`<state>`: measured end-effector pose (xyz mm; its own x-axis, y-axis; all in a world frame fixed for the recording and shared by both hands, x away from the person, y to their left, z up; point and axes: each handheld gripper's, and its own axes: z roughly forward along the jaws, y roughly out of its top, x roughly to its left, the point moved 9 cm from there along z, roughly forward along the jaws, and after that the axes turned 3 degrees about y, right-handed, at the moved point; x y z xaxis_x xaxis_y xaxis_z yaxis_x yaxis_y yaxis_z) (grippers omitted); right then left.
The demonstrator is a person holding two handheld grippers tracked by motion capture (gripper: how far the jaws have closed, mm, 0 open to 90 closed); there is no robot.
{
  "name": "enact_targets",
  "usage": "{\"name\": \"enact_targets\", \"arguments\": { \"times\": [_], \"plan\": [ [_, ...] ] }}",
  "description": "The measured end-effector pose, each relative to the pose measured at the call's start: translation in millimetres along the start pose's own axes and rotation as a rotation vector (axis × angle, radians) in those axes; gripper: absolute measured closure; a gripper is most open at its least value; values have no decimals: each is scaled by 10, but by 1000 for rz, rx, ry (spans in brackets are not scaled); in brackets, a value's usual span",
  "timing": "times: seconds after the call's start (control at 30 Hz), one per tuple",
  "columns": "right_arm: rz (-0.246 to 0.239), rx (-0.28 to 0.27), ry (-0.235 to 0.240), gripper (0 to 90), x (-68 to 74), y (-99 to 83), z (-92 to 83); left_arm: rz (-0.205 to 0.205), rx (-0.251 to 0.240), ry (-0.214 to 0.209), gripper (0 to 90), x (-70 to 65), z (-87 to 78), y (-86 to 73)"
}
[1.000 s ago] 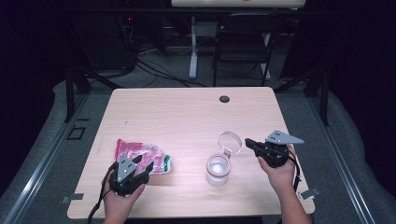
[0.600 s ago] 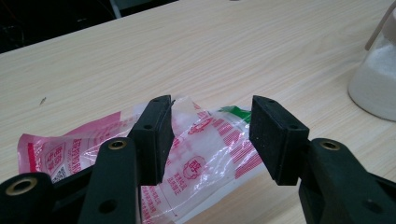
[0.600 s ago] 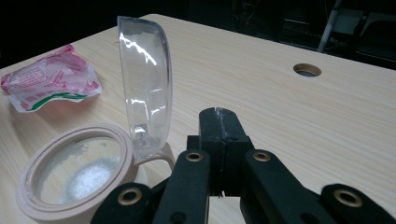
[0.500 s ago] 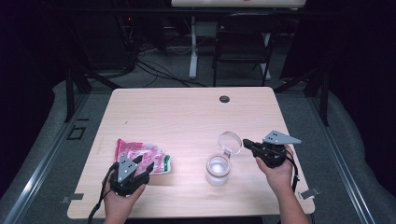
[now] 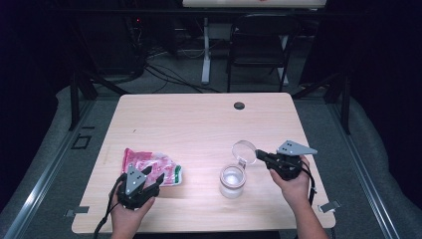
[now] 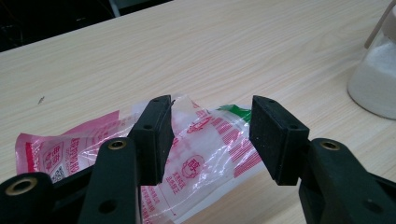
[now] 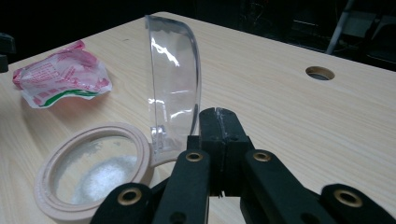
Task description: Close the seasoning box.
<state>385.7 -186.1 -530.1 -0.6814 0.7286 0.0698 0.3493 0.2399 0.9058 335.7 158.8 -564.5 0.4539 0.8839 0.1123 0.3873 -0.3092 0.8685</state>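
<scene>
Since a second ago, right gripper (image 5: 260,155) shifted slightly toward the jar (image 5: 233,181); left gripper (image 5: 152,176) unmoved. Jar: near table (image 5: 199,124) front edge, hinged clear lid (image 7: 175,84) upright. Right gripper view: jaws clenched together beside the lid hinge, white powder inside jar. Left gripper view: jaws released, straddling the red-and-white plastic bag (image 6: 205,149) lying flat, printed lettering legible.

Black tongs (image 5: 156,178), brass screws, trailing cables
</scene>
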Motion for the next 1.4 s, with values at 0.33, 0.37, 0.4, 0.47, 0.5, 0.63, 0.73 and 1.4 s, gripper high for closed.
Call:
{"name": "enact_targets", "arguments": {
  "times": [0.33,0.37,0.4,0.47,0.5,0.63,0.73,1.4],
  "plan": [
    [-16,-13,36,900,140,35,-14,3,3,-1,492,-5,13,-2],
    [-19,-13,37,900,155,34,-14,4,2,-1,491,-6,15,-1],
    [-19,-16,45,900,172,35,-10,4,3,-3,491,-7,15,-2],
    [-22,-11,60,899,211,28,1,5,3,-1,491,-5,19,-2],
    [-26,-3,65,898,233,19,13,2,3,-3,491,-6,22,0],
    [-54,19,84,896,336,-15,70,1,1,-7,490,-12,33,10],
    [-70,36,93,894,400,-43,101,5,0,-10,490,-16,40,15],
    [-106,39,117,858,556,-87,45,5,-3,-25,490,-26,131,59]
  ]
}}
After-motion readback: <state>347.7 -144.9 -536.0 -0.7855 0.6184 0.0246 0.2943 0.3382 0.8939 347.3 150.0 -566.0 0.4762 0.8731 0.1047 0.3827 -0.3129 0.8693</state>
